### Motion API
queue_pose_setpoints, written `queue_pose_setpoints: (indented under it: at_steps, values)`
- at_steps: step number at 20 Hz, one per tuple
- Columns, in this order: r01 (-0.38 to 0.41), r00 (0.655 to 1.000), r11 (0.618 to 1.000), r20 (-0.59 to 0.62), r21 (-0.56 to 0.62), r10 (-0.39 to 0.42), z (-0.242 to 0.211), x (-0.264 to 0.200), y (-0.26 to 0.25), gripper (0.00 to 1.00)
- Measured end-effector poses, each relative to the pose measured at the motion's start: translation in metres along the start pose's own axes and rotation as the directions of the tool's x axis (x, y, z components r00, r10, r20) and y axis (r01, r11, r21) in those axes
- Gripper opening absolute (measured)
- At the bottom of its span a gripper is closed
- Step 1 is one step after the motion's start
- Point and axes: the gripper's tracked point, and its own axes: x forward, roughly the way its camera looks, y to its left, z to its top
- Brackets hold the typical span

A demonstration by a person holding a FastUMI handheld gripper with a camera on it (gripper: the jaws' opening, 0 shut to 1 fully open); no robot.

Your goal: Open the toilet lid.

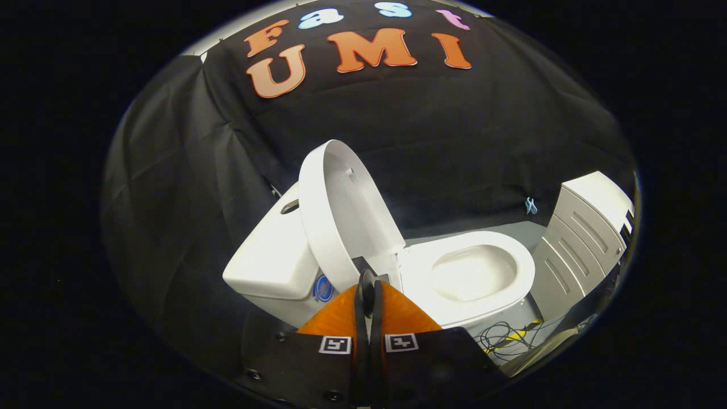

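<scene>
Gripper view, nearest first: claw (368,295) has its fingers pressed together with nothing between, tips right at the lower edge of the toilet lid (335,210). Lid's already swung up, leaning back toward the tank (267,255), so it probably stays put. Seat (514,250) and bowl sit exposed to the right, cabinet (579,238) farther off.

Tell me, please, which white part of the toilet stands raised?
The lid: it leans against the tank, just beyond the shut gripper; the seat lies flat.
</scene>
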Motion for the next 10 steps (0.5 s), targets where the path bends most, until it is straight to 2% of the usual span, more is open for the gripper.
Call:
queue_pose_setpoints:
  at_steps: [7,9,10]
  values:
    - [0.013,1.000,0.997,0.016,-0.076,-0.011,-0.0020,-0.0020,0.0025,0.08]
    - [-0.015,1.000,0.997,0.009,-0.071,0.016,-0.0003,-0.0017,0.0014,0.09]
    - [-0.019,1.000,0.997,0.007,-0.076,0.020,0.0003,-0.0044,-0.0003,0.13]
